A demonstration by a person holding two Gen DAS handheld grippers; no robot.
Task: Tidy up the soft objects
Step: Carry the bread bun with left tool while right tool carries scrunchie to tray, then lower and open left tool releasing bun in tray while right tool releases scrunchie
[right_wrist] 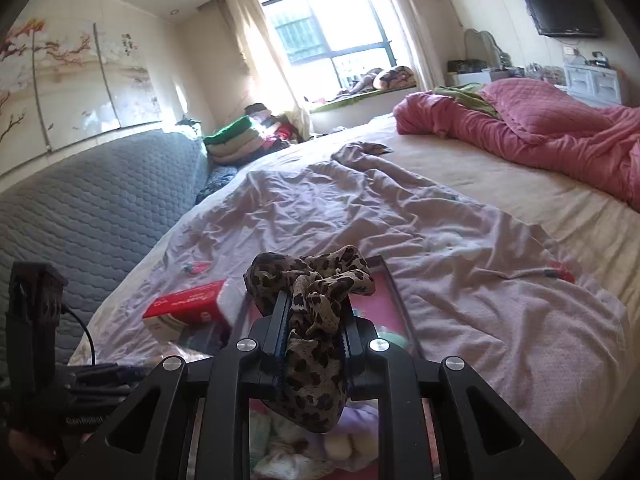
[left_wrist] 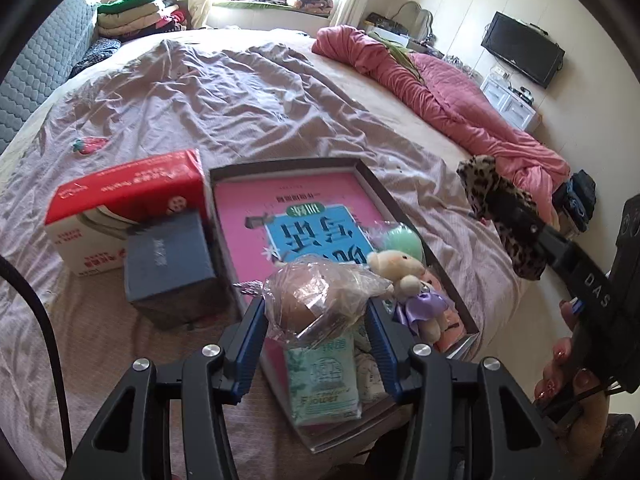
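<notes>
Two grippers were in view over the bed (left_wrist: 280, 92), each grasping a soft item. Left gripper (left_wrist: 316, 320): jaws part-way apart, pads pressed against a crinkly clear bag (left_wrist: 320, 296) with a brownish rounded thing inside, held above the near end of the shallow tray (left_wrist: 394, 196). Right gripper (right_wrist: 314, 332): clenched nearly closed on a leopard-print cloth (right_wrist: 312, 292), which bunched above the fingers and hung limp below them; seen from the left wrist view it hovered to the right of the tray.

Handling judgement: the cloth looked thin, light and fully compliant, so a pinch anywhere on a bunched fold should serve, though loose ends may drag. The bag's film looked slippery and easily crushed; gripping across the bulge of the contents seemed safer than the film alone.

Tray contents: a cream plush bear (left_wrist: 400, 268) in a purple dress, a mint-green ball (left_wrist: 400, 240), a green packet (left_wrist: 324, 380), a pink book (left_wrist: 280, 216).

Legible writing: "Flower" on the packet; "DAS" on the right gripper body. Book and red carton (left_wrist: 128, 196) carried Chinese print, the book's upside down, unread. A dark blue box (left_wrist: 172, 264) stood against the carton.
</notes>
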